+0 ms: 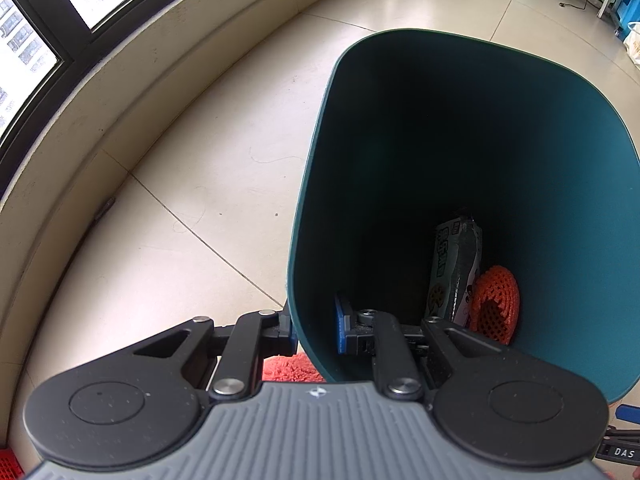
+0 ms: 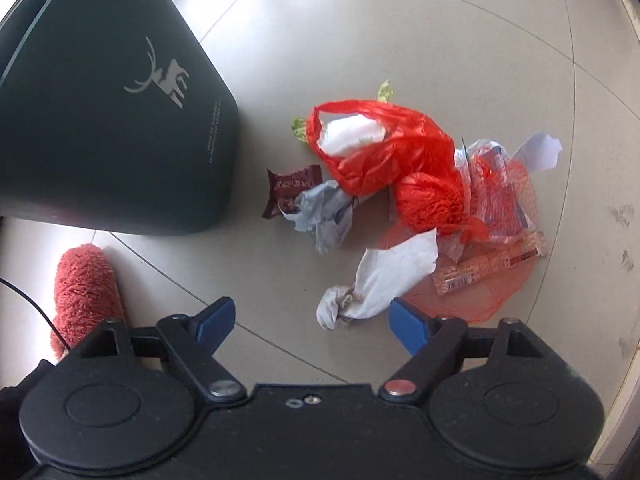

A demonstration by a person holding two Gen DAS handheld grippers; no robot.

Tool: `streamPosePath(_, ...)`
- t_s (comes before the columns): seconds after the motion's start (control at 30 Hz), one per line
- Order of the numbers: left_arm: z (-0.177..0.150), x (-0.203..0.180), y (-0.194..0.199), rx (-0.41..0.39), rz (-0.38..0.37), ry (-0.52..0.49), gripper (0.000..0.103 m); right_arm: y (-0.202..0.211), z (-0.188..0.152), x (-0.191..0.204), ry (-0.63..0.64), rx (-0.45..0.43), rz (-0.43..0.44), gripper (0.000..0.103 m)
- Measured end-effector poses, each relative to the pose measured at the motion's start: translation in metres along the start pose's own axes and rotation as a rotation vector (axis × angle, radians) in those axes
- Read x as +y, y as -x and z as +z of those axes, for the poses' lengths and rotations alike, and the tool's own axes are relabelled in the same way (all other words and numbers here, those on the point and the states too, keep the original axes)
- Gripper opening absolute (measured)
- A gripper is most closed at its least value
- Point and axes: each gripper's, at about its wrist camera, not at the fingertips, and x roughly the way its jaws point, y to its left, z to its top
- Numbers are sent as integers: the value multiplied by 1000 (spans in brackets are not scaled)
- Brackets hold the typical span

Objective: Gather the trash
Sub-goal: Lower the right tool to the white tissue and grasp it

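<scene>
Currently left claw [image 1: 316, 330] clamps the bin [image 1: 460, 160] wall, one finger inside; bin bottom dark, a snack pack [image 1: 454, 272] upright in there. Right claw [image 2: 310, 320] spread wide, ungripped, above the tissue [image 2: 380, 280], whose long axis runs diagonally on the floor [image 2: 400, 40].

Smooth matt plastic on the dark green bin [image 2: 100, 128]. Glossy, thin crinkled film on the red bag [image 2: 384, 148]. Soft creased paper on the white tissue [image 2: 384, 276]. Open orange foam mesh, perhaps, on the netting [image 1: 496, 304]. Fuzzy red pile on the slipper [image 2: 84, 292]. Polished glazed floor tiles [image 2: 400, 40].
</scene>
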Motion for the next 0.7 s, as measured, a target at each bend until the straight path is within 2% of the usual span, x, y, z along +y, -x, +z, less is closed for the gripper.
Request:
streamPosePath(0.17, 0, 0, 0, -2, 3, 0, 16, -28, -8, -9, -51, 9, -19, 84)
streamPosePath(0.3, -1, -1, 0, -6, 7, -2, 16, -52, -12, -21, -156, 36, -19, 83)
streamPosePath(0.53, -3, -6, 0, -13, 21, -17, 16, -91, -15, -37, -353, 34, 35, 70)
streamPosePath(0.7, -3, -7, -3, -6, 24, -25, 16, -104, -22, -37, -351, 58, -10, 39)
